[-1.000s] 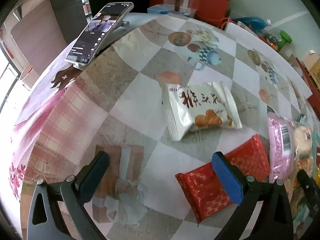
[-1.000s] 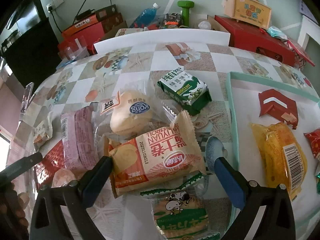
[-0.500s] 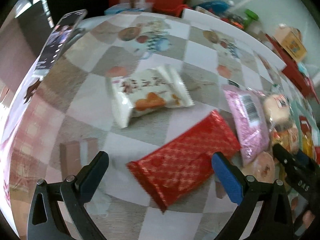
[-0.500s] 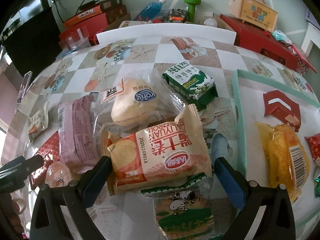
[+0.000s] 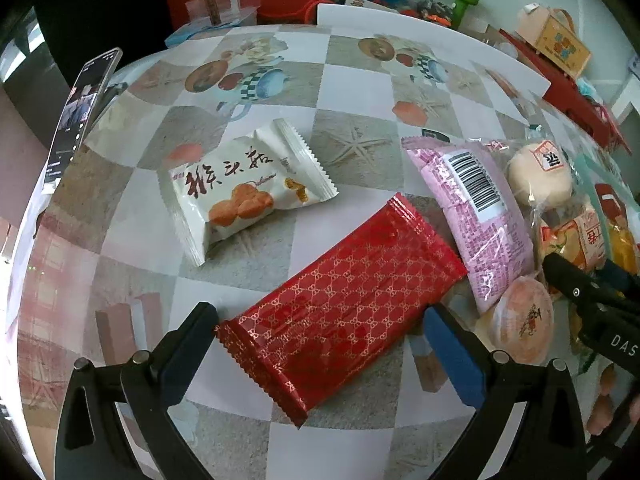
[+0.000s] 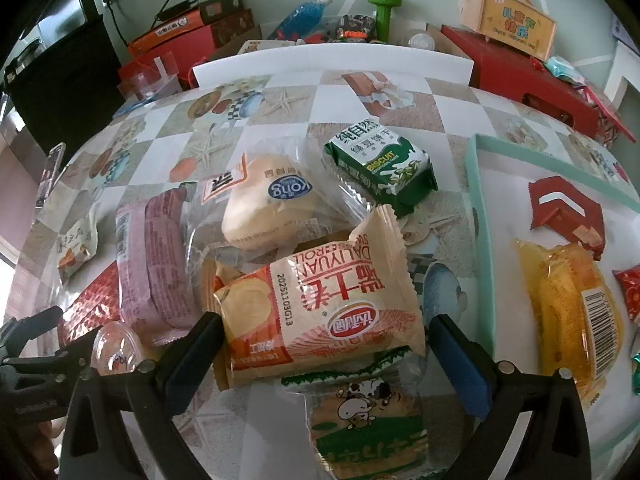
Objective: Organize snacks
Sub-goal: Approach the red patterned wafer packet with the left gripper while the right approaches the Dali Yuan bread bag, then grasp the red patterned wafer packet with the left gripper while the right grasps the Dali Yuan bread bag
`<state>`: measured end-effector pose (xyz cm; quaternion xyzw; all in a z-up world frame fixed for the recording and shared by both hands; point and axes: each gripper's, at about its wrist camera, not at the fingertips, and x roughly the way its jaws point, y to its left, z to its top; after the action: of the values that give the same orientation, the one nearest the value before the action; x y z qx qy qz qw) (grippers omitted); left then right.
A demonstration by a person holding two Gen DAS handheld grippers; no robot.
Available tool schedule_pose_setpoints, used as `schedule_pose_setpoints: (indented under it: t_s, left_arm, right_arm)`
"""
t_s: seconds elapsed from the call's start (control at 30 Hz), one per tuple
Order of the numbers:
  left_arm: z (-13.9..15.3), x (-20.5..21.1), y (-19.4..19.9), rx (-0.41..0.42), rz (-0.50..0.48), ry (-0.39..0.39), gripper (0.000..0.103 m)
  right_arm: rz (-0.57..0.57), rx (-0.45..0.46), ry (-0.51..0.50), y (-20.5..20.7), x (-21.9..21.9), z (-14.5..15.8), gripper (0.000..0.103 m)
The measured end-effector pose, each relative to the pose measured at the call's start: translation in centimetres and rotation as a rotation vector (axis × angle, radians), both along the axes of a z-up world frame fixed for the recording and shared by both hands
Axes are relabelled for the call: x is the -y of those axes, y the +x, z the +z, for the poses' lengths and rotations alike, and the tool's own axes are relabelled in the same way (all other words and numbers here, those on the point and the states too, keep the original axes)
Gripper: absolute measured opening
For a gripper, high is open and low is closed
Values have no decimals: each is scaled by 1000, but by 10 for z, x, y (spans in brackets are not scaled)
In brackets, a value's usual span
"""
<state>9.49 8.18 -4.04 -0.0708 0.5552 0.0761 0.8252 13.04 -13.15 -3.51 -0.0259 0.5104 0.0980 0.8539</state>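
In the left wrist view my left gripper (image 5: 320, 344) is open, its fingers on either side of a red patterned packet (image 5: 340, 308) lying on the tablecloth. A white packet (image 5: 244, 188) lies beyond it and a pink packet (image 5: 476, 216) to the right. In the right wrist view my right gripper (image 6: 324, 356) is open around an orange-and-cream roll packet (image 6: 320, 312) on top of the snack pile. A bun in clear wrap (image 6: 272, 208) and a green biscuit box (image 6: 380, 164) lie behind it. A mint-edged tray (image 6: 480, 216) at right holds a yellow cake (image 6: 576, 312) and a red packet (image 6: 568, 212).
A phone (image 5: 80, 112) leans at the table's far left edge. Red boxes (image 6: 532, 76), a blue bottle (image 6: 300, 16) and a green dumbbell (image 6: 384, 12) crowd the back beyond the table. A cow-print green packet (image 6: 368, 420) lies under my right gripper. A round jelly cup (image 5: 520, 320) sits near the pink packet.
My left gripper has swung right and forward, bringing the red packet from the right side to between its fingers. My right gripper has moved slightly closer to the roll packet.
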Motion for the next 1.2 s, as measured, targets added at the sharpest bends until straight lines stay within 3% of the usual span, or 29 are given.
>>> schedule_pose_setpoints:
  t_s: [0.43, 0.8, 1.2]
  left_arm:
    - [-2, -5, 4, 28, 43, 44, 102]
    - [-4, 4, 12, 47, -10, 99, 102]
    - [-16, 7, 20, 53, -20, 62, 102]
  right_arm:
    - [5, -3, -2, 0, 0, -1, 103]
    - [23, 2, -13, 1, -3, -3, 103]
    - [43, 50, -37, 3, -9, -4, 103]
